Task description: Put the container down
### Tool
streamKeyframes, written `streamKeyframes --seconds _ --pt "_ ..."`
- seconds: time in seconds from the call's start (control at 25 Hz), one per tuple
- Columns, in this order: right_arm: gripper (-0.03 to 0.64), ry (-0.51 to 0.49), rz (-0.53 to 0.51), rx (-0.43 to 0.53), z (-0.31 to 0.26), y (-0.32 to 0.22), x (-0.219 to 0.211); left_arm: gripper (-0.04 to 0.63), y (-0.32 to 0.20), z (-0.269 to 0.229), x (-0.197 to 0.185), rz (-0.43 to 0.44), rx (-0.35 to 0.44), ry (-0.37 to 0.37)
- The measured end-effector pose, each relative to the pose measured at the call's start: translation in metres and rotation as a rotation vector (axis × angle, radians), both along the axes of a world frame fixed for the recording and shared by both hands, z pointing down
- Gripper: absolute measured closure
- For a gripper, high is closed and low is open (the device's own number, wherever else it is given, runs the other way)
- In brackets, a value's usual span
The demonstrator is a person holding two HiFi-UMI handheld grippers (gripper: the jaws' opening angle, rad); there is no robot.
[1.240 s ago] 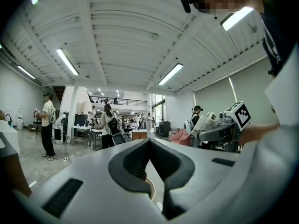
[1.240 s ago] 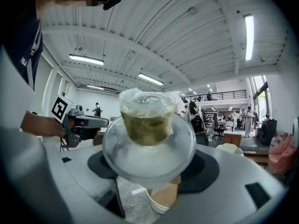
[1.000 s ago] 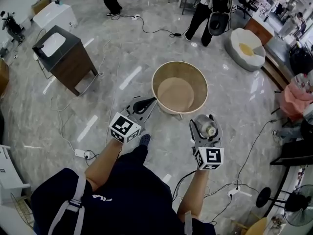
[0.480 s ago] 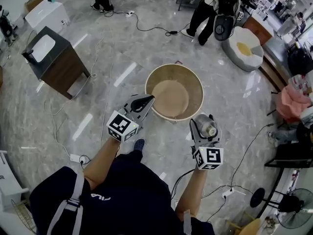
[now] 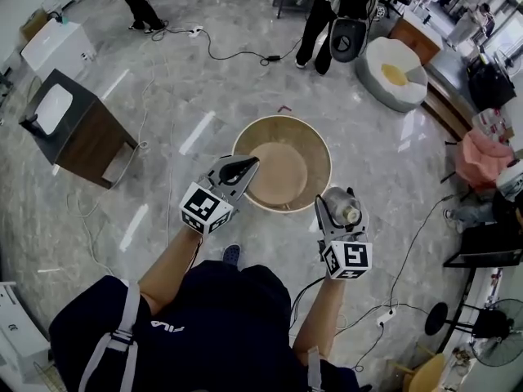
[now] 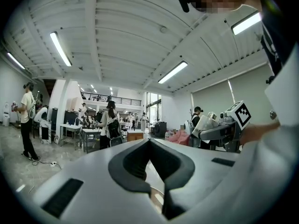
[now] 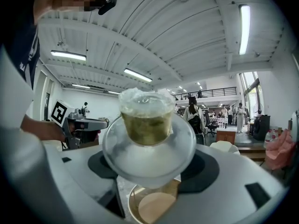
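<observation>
The big round tub [image 5: 315,149] is closer to the person now than a moment ago, and it sits right in front of both tongs. The right gripper [image 5: 342,219] squeezes a clear container [image 5: 344,207] with something green-brown inside. It is up in the air, just beside the tub's near edge. The left gripper [image 5: 234,172] has its jaws pressed together with nothing in them, and its tip hangs over the tub's left edge. There is bare shiny floor all around the tub. Cables [image 5: 237,54] lie behind it. A dark cabinet [image 5: 69,129] stands well off to the left.
</observation>
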State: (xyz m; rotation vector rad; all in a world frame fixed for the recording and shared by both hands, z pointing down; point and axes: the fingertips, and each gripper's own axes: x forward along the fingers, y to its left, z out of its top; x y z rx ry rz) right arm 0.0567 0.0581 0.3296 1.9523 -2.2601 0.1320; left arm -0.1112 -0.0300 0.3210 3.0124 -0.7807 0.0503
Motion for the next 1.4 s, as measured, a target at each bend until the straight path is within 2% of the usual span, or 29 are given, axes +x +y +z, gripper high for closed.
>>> streamKeyframes --seconds 0.6,0.84,1.16,1.4 --pt "0.261 0.016 -0.078 0.018 -0.006 -0.004 0.045 0.571 0.008 -0.004 0.054 -0.047 0.0 0.008" --pt "0.261 0.018 -0.113 0.014 -0.002 -0.008 0.047 0.571 0.013 -0.002 0.054 -0.086 -0.006 -0.005" --pt "0.261 -0.034 -0.14 -0.009 0.02 -0.012 0.058 0.571 0.027 0.008 0.065 -0.111 -0.029 -0.001" --pt "0.261 -0.014 -0.151 -0.032 0.029 -0.035 0.063 0.571 -0.005 0.017 0.072 -0.109 -0.015 -0.025"
